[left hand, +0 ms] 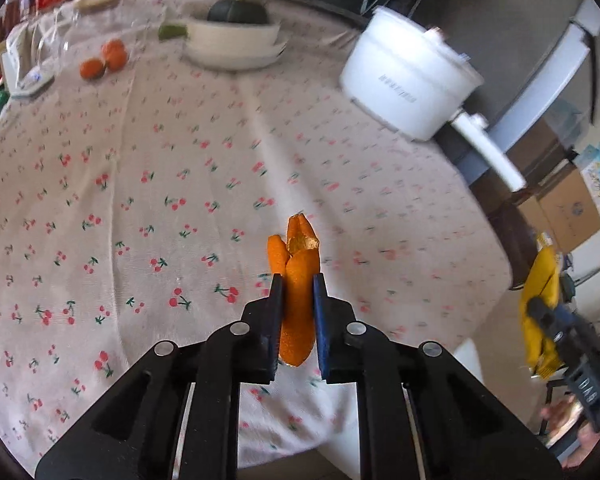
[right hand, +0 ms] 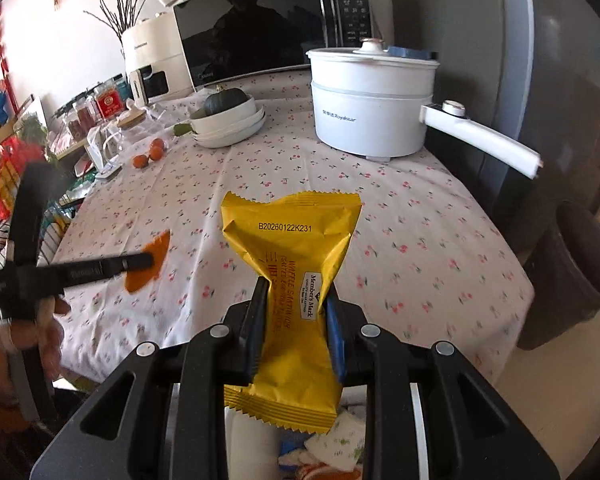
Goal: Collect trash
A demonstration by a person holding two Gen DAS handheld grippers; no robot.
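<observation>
Trash pickup, both claws loaded
Left gripper (left hand: 297, 280) clenched on orange peel (left hand: 298, 280); right gripper (right hand: 294, 292) grasping yellow wafer wrapper (right hand: 296, 264); bin contents show beneath it, so release there likely next

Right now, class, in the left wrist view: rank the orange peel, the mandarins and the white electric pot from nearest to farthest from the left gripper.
1. Orange peel: pinched in the left gripper.
2. White electric pot: far right, near the table edge.
3. Mandarins: far left, slightly farther back.
</observation>
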